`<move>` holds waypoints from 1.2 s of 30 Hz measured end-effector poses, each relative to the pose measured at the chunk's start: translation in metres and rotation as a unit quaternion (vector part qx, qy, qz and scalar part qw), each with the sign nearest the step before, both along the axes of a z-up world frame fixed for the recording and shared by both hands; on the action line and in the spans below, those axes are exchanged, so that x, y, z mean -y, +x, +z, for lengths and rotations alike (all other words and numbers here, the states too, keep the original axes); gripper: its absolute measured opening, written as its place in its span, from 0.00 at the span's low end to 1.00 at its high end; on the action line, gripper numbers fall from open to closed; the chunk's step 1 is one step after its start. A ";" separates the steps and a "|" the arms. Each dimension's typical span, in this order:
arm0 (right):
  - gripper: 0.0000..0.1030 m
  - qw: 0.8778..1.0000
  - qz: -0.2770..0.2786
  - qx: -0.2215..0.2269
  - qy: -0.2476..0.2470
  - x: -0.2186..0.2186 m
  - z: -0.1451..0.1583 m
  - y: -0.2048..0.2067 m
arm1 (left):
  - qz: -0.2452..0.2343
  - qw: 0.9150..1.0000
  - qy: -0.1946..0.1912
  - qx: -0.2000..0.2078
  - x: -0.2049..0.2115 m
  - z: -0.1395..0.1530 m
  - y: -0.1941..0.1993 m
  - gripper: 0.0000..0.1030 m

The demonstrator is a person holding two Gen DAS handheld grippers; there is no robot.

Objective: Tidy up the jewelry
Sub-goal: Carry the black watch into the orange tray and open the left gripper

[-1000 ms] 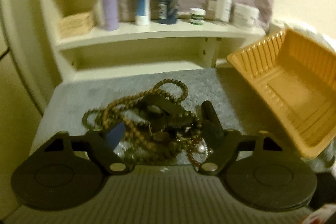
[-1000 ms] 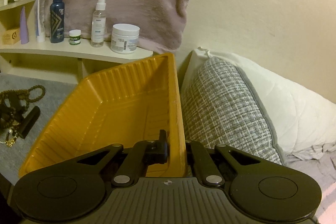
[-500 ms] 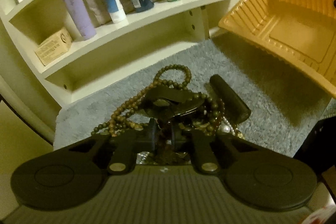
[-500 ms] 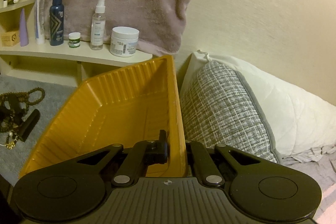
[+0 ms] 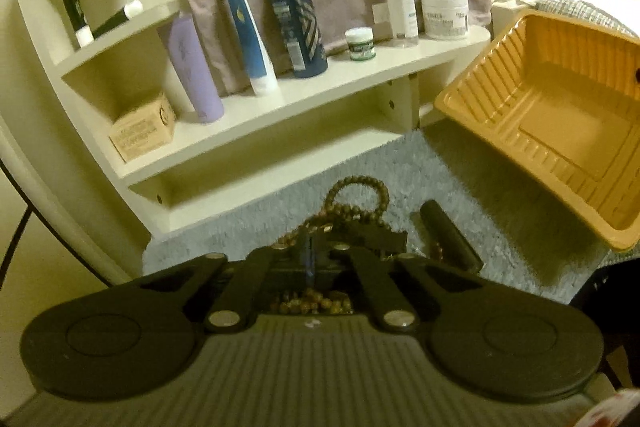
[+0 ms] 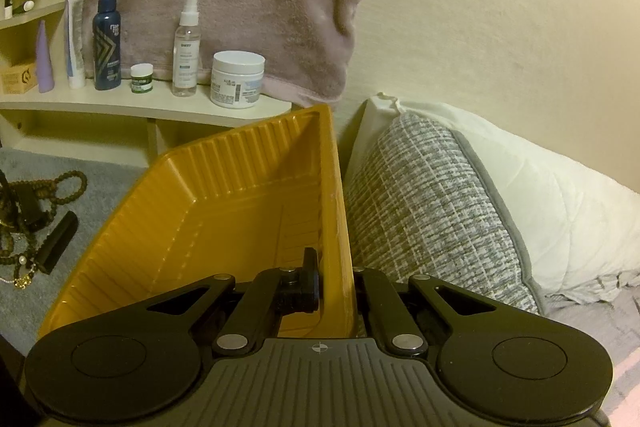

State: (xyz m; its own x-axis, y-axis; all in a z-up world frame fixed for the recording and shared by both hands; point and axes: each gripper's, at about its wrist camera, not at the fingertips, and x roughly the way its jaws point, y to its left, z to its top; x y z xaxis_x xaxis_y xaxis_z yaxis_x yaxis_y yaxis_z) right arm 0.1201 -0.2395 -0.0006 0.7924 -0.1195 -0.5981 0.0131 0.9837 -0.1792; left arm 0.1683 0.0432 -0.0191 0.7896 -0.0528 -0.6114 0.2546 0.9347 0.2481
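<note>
Both grippers are clamped: left gripper (image 5: 310, 259) on the bead necklace (image 5: 356, 195), right gripper (image 6: 334, 285) on the tilted orange tray (image 6: 240, 195); lift slowly to avoid snags.

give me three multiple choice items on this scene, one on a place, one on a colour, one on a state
1. Where does the tangle of brown bead necklaces lie?
A. on the grey carpet
B. inside the tray
C. on the white shelf

2. What colour is the ribbed plastic tray?
A. green
B. orange-yellow
C. white

3. How does the right claw stand?
A. wide open above the tray
B. shut on the tray's rim
C. shut on a bottle

Answers:
1. A: in the right wrist view the beads sit on the grey carpet, left of the tray and below the white shelf.
2. B: all the tray's walls and floor show orange-yellow in both views.
3. B: one finger sits inside the tray wall, the other outside it, with the wall pinched between them.
</note>
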 end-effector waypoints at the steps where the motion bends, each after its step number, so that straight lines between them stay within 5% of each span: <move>1: 0.03 1.000 0.000 0.000 0.000 0.000 0.000 0.000 | 0.000 1.000 0.001 0.002 0.001 0.001 0.000 0.00; 8: 0.03 1.000 0.003 0.000 0.001 0.000 -0.001 -0.002 | 0.016 1.000 0.017 -0.010 -0.003 -0.010 0.004 0.03; 10: 0.03 1.000 0.003 -0.001 0.000 0.000 -0.001 -0.002 | 0.023 0.999 0.020 -0.017 -0.008 -0.018 0.004 0.13; 12: 0.03 1.000 0.004 -0.001 -0.001 -0.001 -0.001 -0.002 | 0.033 0.999 0.023 -0.013 -0.012 -0.023 0.002 0.39; 20: 0.03 1.000 0.002 -0.002 -0.005 -0.002 -0.001 0.000 | 0.013 0.997 0.079 -0.010 -0.014 -0.038 -0.002 0.39; 24: 0.03 1.000 0.001 -0.005 -0.007 0.000 -0.004 0.003 | 0.011 0.998 0.068 -0.012 -0.016 -0.047 0.009 0.36; 27: 0.03 1.000 0.001 -0.006 -0.008 0.001 -0.005 0.004 | 0.013 0.997 0.070 -0.011 -0.013 -0.048 0.016 0.12; 36: 0.03 1.000 0.004 -0.003 -0.006 0.001 -0.003 0.004 | 0.017 0.999 0.047 0.006 -0.005 -0.011 0.012 0.04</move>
